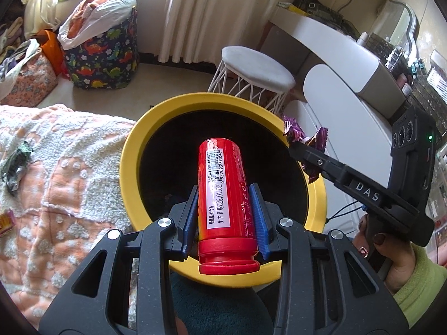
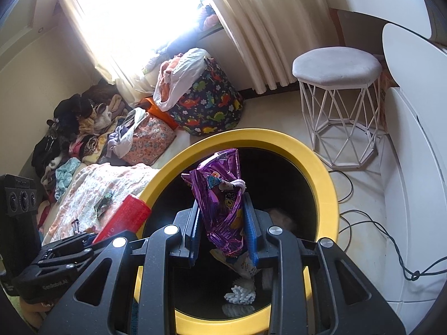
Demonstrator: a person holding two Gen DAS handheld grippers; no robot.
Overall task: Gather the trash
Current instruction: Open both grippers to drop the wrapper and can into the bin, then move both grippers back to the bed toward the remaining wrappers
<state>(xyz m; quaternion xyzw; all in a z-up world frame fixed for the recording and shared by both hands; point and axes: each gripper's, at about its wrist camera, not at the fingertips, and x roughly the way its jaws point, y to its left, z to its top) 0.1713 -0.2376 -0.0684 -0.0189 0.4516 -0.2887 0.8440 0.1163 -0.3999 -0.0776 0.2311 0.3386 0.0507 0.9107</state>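
A red bottle (image 1: 223,195) with a white barcode label lies between the blue pads of my left gripper (image 1: 225,209), which is shut on it over the dark mouth of the yellow-rimmed bin (image 1: 131,145). My right gripper (image 2: 222,223) is shut on a crumpled purple snack wrapper (image 2: 220,192), held above the same bin (image 2: 321,178). From the left wrist view the right gripper (image 1: 293,142) and its wrapper (image 1: 313,150) hang over the bin's right rim. The red bottle (image 2: 123,217) also shows at left in the right wrist view. Trash lies at the bin's bottom.
A pink and white blanket (image 1: 56,181) with a dark wrapper (image 1: 15,164) lies left of the bin. A white wire stool (image 2: 338,92), a dinosaur-print basket (image 2: 209,103), a white dressing table (image 1: 349,64) and floor cables (image 2: 371,223) stand around it.
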